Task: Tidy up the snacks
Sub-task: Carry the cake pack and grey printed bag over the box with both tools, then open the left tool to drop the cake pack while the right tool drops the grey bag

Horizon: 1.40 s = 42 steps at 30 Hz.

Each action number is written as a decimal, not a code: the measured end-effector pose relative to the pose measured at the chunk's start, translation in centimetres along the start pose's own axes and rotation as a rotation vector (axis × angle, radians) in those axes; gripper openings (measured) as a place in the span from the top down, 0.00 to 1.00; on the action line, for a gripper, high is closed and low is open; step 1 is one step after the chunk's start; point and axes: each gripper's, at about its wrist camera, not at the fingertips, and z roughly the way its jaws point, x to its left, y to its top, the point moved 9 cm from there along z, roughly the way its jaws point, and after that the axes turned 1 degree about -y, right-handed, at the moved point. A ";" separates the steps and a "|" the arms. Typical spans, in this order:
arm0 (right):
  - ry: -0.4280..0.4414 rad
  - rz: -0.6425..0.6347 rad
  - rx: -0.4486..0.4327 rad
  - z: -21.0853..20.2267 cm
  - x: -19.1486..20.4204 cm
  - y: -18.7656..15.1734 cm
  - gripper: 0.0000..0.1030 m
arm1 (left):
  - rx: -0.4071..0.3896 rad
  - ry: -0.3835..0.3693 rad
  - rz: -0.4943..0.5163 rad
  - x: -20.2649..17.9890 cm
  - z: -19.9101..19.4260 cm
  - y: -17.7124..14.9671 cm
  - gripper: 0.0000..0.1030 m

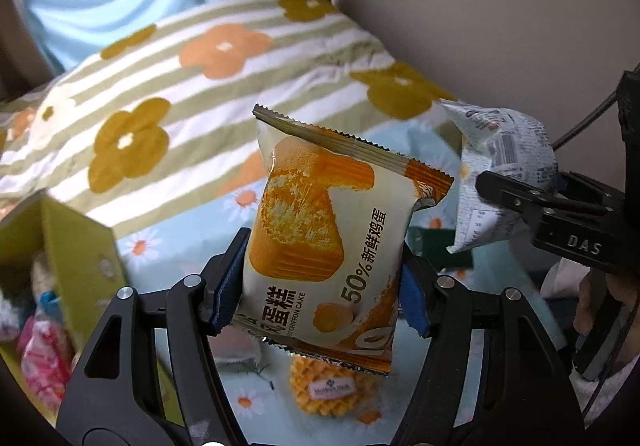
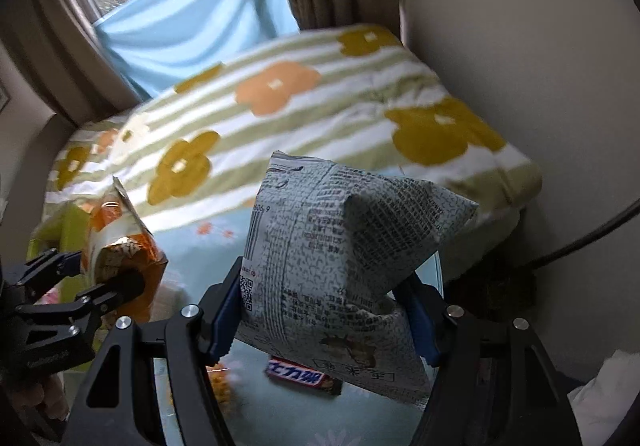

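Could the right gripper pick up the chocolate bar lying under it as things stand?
Probably not yet. The right gripper is shut on a grey printed snack bag, so its jaws are full. The chocolate bar lies flat on the blue floral sheet, partly hidden below the bag.

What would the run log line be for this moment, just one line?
left gripper: shut on chiffon cake packet | right gripper: shut on grey-printed snack bag | both lifted above daisy-print cloth | green box: at left
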 end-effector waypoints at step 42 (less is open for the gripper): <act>0.263 -0.261 0.010 -0.8 38.1 -5.7 0.36 | -0.115 0.179 -0.302 34.3 -17.5 -9.3 0.39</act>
